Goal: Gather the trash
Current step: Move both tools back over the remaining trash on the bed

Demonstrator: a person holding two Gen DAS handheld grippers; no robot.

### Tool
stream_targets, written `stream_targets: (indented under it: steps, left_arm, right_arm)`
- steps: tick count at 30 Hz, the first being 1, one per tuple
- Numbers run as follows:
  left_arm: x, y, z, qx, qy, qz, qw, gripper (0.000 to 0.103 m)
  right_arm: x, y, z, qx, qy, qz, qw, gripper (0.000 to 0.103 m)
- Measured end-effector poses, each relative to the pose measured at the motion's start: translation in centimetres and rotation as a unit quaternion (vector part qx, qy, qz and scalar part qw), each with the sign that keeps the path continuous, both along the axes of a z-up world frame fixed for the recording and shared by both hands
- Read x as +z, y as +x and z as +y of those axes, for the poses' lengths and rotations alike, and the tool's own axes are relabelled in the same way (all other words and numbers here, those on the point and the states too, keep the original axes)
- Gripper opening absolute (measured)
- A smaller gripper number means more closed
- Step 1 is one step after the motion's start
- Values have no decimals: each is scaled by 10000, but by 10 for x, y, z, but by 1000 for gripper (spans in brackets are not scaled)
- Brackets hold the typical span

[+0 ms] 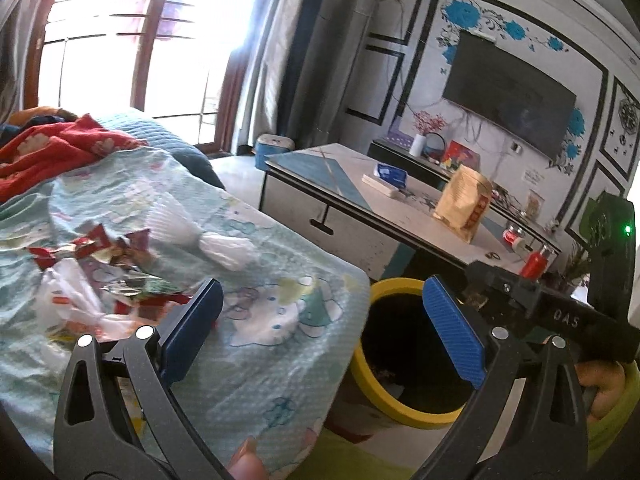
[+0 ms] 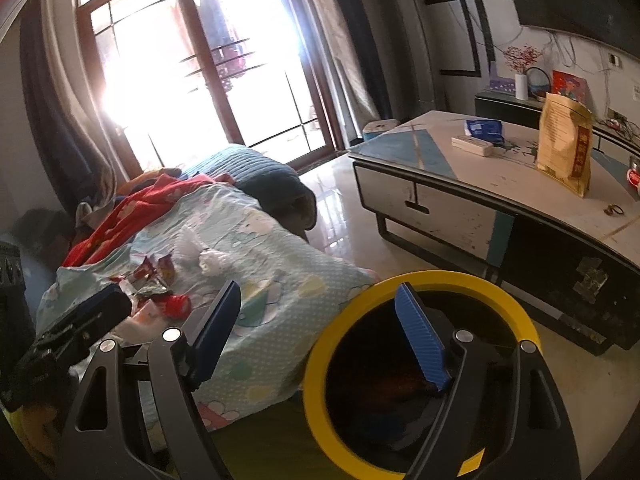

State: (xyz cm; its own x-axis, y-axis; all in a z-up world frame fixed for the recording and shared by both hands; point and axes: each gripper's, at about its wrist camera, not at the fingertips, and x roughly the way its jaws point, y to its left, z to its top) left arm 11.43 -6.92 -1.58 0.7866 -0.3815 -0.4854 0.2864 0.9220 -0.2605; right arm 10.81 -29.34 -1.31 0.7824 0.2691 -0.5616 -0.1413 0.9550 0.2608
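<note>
Lying on the pale blue cartoon-print blanket, a heap of red and silver wrappers with a crumpled white plastic bag is seen at the left of the left wrist view. The heap sits just beyond and to the left of the left gripper, whose left fingertip overlaps its near edge in the picture; whether it touches cannot be told. Nothing is held between the jaws, which are spread wide. A white shuttlecock rests on the blanket slightly farther off, ahead of the gap between the fingers. To the right, a yellow-rimmed bin stands on the floor beside the blanket's edge, partly behind the right blue pad. Farther right, the other tool and the hand holding it are visible.

From the right wrist view, the same wrappers are seen left of and beyond the right gripper, well apart from its fingers. Its jaws are likewise spread wide and grip nothing. The bin lies directly under the right finger, its dark interior showing. At the far right, a low table bears a gold bag.
</note>
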Motion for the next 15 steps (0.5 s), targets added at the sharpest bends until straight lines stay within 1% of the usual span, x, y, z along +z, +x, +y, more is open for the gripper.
stream_targets:
  steps: [6, 15]
  left_arm:
    - [6, -4, 24, 339, 17, -104, 9994, 92]
    - [18, -8, 70, 894, -120, -210, 9957, 92]
  right_arm:
    - [2, 0, 21, 242, -6, -37, 9997, 77]
    - [6, 1, 59, 677, -42, -78, 9977, 78]
